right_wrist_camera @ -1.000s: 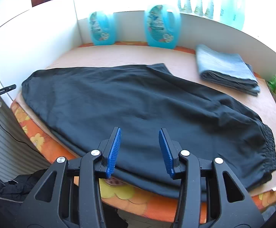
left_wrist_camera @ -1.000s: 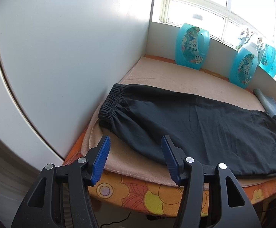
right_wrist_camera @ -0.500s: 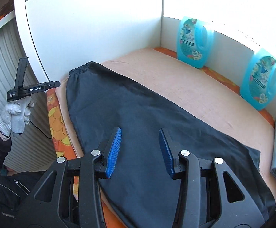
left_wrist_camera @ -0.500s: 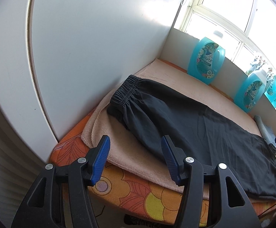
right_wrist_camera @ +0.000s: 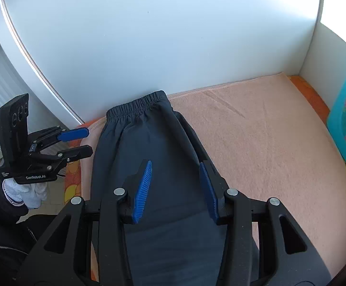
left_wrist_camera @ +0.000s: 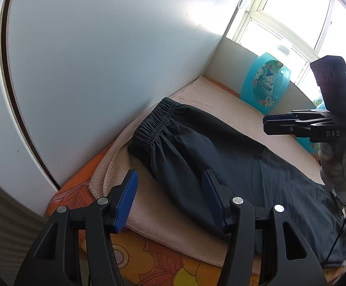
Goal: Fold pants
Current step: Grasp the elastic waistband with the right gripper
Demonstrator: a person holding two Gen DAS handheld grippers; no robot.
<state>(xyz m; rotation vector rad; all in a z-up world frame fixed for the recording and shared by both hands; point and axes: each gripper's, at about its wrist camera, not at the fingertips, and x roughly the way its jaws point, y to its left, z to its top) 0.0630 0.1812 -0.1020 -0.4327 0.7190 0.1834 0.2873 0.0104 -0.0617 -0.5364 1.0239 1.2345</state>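
Black pants (left_wrist_camera: pixel 220 157) lie flat on a beige towel (left_wrist_camera: pixel 232 109), folded lengthwise, with the elastic cuff end (left_wrist_camera: pixel 156 121) near the white wall. They also show in the right wrist view (right_wrist_camera: pixel 154 147). My left gripper (left_wrist_camera: pixel 169 190) is open and empty, low at the table's near edge beside the cuff end. It also shows in the right wrist view (right_wrist_camera: pixel 84 140). My right gripper (right_wrist_camera: pixel 174 183) is open and empty, above the middle of the pants, and shows in the left wrist view (left_wrist_camera: pixel 268 121) hovering above the cloth.
A white wall panel (left_wrist_camera: pixel 101 59) stands right behind the cuff end. A turquoise detergent bottle (left_wrist_camera: pixel 264 85) stands at the back by the window. The orange flowered cover (left_wrist_camera: pixel 149 257) marks the table's near edge. More towel (right_wrist_camera: pixel 268 131) lies to the right of the pants.
Both grippers have swung toward the cuff end of the pants. The right gripper now hovers over the pants near the wall and appears in the left view. Both stay open.
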